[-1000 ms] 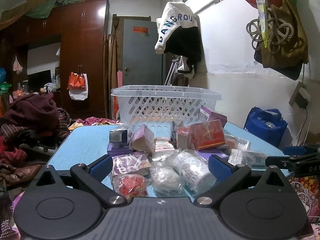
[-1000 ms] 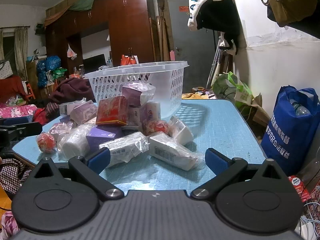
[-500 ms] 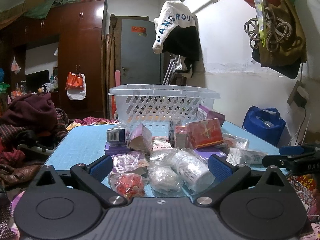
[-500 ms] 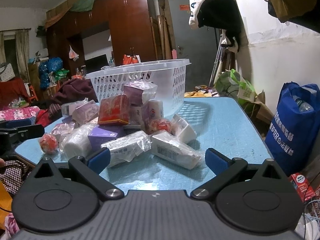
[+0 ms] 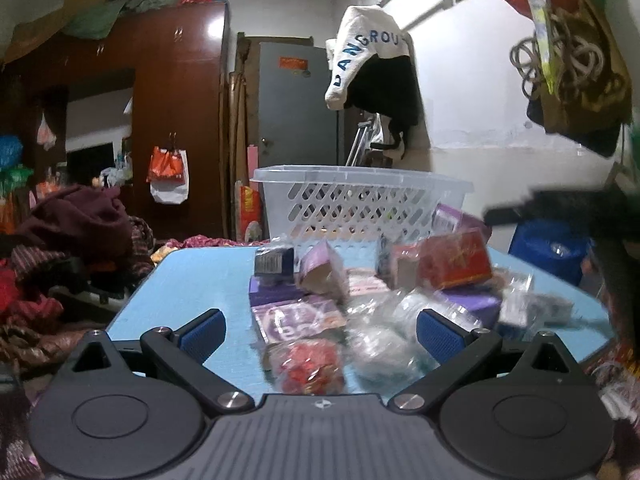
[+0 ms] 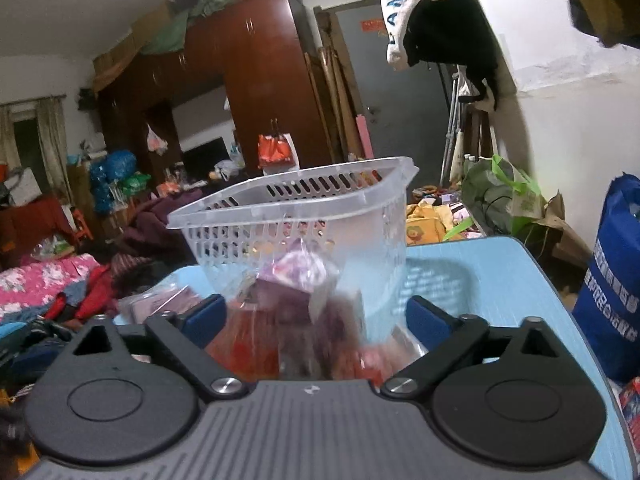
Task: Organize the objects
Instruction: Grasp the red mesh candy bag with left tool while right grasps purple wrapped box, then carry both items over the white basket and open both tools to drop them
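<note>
While both sets of jaws are being held wide apart and empty, the purple packet [image 6: 298,270] atop the pile, just before the basket [image 6: 292,208], is being framed by the right gripper [image 6: 312,316], nearer than the left gripper [image 5: 318,332].

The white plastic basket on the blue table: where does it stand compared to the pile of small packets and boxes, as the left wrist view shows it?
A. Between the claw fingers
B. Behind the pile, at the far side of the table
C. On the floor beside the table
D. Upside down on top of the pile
B: the white plastic basket stands upright on the blue table, beyond the pile of small packets and boxes.
</note>
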`<state>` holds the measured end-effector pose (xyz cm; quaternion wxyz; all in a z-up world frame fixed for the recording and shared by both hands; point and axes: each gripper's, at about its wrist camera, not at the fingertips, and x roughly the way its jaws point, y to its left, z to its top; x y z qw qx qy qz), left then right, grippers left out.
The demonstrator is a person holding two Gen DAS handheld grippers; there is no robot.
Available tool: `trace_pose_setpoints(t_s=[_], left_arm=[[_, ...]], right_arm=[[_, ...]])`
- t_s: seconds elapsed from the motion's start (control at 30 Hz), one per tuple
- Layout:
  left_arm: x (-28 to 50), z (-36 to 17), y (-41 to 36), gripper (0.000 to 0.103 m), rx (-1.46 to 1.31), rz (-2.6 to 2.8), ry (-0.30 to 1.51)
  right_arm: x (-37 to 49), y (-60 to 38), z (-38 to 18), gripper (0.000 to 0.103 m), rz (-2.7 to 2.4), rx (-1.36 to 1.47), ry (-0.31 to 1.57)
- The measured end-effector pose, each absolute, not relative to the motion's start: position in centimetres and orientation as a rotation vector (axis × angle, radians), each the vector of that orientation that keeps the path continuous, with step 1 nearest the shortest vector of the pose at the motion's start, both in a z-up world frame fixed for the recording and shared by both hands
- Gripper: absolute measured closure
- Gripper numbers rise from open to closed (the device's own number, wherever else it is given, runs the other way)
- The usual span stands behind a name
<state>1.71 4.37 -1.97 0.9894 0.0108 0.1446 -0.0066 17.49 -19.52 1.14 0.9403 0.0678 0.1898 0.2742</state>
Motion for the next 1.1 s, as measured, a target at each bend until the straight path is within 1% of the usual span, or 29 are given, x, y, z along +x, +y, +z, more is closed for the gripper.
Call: trace_pose_setpoints(t_s=[0.1, 0.27, 0.37, 0.4, 0.43, 0.47, 0.5, 0.53, 0.57, 0.6, 0.63, 0.97, 1.1], left_arm=[[1.9, -2.9, 4.7, 0.000, 0.046, -0.033, 0.296], [2.5, -4.1, 4.8, 0.001, 0.054, -0.057, 0.312], [2.7, -4.5, 5.2, 0.005, 0.056, -0.061, 0.309], [2.8, -4.6, 5.4, 0.007, 0.056, -0.059, 0.309], [3.0, -4.8, 5.5, 0.015, 0.058, -0.056, 0.313], [3.2, -4.9, 5.5, 0.027, 0.061, -0.057, 0.320], [3.4, -5.1, 5.6, 0.033, 0.061, -0.065, 0.331], [3.6, -5.3, 5.8, 0.043, 0.055, -0.077, 0.342], [3.5, -5.4, 5.9, 0.051, 0.050, -0.084, 0.341], [3.4, -5.5, 6.0, 0.053, 0.049, -0.086, 0.334], [3.3, -5.5, 6.0, 0.054, 0.051, -0.089, 0.330], [1.8, -4.7, 6.8, 0.054, 0.061, -0.103, 0.266], [1.9, -2.7, 7.9, 0.054, 0.019, -0.114, 0.240]], right_arm=[[18.4, -18.7, 1.3, 0.017, 0.567, 0.141, 0.399], [18.5, -17.9, 1.3, 0.020, 0.574, 0.120, 0.425], [19.0, -17.6, 1.2, 0.032, 0.576, 0.117, 0.451], [19.1, -17.6, 1.1, 0.039, 0.582, 0.123, 0.453], [19.3, -17.7, 1.2, 0.045, 0.587, 0.127, 0.461], [19.5, -17.6, 1.1, 0.047, 0.592, 0.127, 0.474], [19.6, -17.7, 1.0, 0.047, 0.599, 0.133, 0.483], [19.7, -18.0, 1.0, 0.048, 0.603, 0.146, 0.479], [19.6, -18.4, 1.1, 0.049, 0.601, 0.156, 0.476], [19.4, -18.7, 1.3, 0.049, 0.605, 0.159, 0.467], [18.9, -19.0, 1.4, 0.049, 0.604, 0.156, 0.455], [17.0, -21.1, 3.4, 0.049, 0.581, 0.122, 0.364], [16.6, -22.6, 4.2, 0.049, 0.561, 0.137, 0.332]])
